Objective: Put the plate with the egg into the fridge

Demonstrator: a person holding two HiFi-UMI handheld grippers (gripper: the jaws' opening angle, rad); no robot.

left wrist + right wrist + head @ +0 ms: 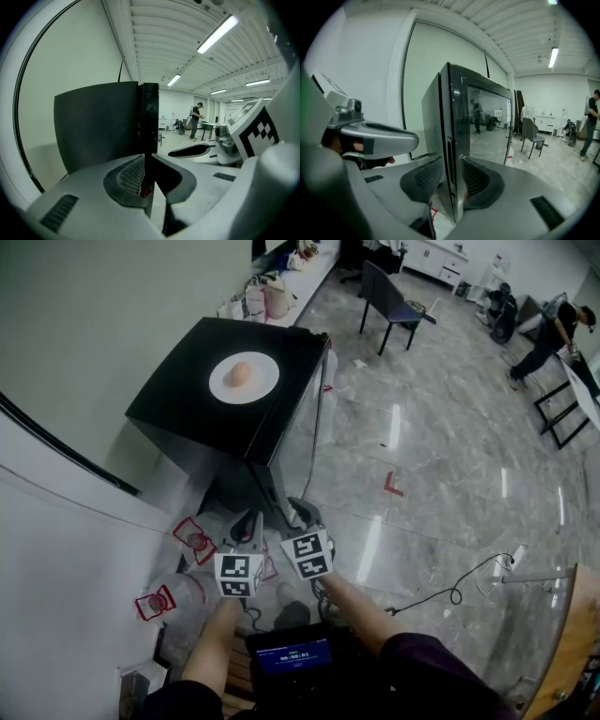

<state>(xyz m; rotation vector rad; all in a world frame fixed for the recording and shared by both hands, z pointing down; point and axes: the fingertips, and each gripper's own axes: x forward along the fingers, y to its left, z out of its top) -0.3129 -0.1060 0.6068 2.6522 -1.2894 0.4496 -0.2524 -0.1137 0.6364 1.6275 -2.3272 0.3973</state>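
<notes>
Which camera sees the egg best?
The head view. It looks down on the pale brown egg lying on the round white plate atop the black fridge. Both gripper views show only the fridge's sides, no egg.

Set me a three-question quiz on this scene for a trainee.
1. True or false: the egg lies on the white plate on top of the black fridge.
2. Pick one. The fridge door is: A) wide open; B) closed; C) taken off.
3. Fill in: the left gripper is shut, while the right gripper has its jaws ___.

Key: 1 true; 2 B; 3 open.
</notes>
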